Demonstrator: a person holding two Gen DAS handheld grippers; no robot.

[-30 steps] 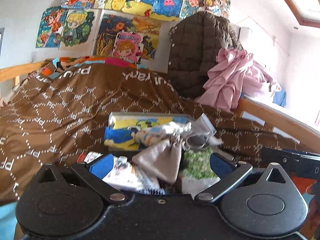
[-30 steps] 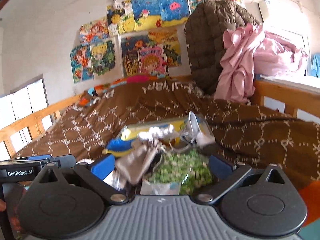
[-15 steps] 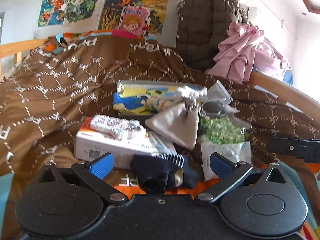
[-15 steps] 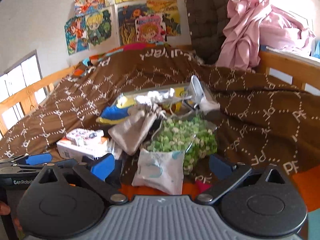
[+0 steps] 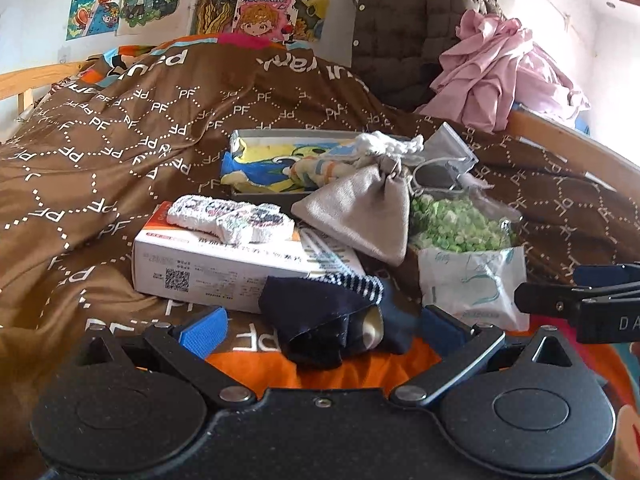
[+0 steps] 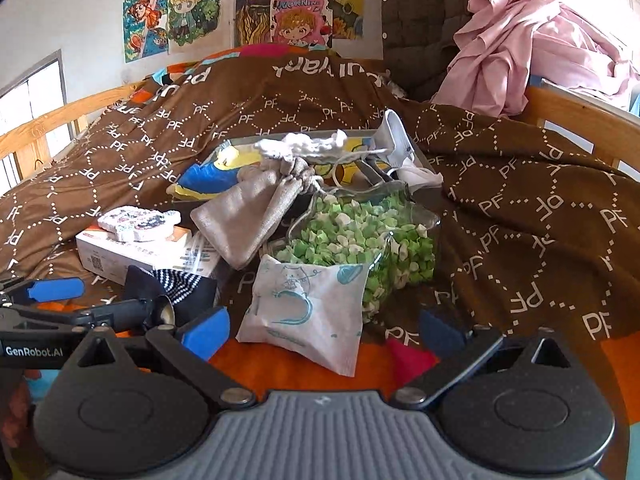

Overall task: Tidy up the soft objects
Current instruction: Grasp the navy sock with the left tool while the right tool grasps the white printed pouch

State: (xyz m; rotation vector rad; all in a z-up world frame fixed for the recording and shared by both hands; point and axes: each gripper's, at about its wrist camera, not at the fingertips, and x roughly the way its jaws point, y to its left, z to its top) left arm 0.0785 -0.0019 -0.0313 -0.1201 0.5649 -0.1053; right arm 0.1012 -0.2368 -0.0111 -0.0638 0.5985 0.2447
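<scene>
A pile of soft things lies on the brown bedspread (image 5: 120,152). My left gripper (image 5: 320,328) is open, and a dark navy sock (image 5: 332,316) with a striped cuff lies between its blue pads. My right gripper (image 6: 324,330) is open too, with a white printed packet (image 6: 308,312) just ahead between its fingers. Behind these lie a grey drawstring pouch (image 5: 360,216), a clear bag of green bits (image 6: 360,240) and a small white patterned sock (image 5: 228,220) on a white box (image 5: 208,264). The navy sock (image 6: 172,292) touches the left gripper's (image 6: 60,308) fingertip.
A shallow tin (image 5: 280,136) holding cartoon cloth and a white knit piece sits behind the pile. A brown quilted coat (image 5: 408,32) and pink clothes (image 5: 496,76) hang at the back right. Wooden bed rails (image 6: 568,120) run along both sides. Drawings cover the wall.
Both grippers have dropped and tilted down toward the pile. The box, the navy sock and the white packet have come into full view near the fingertips. Both stay open.
</scene>
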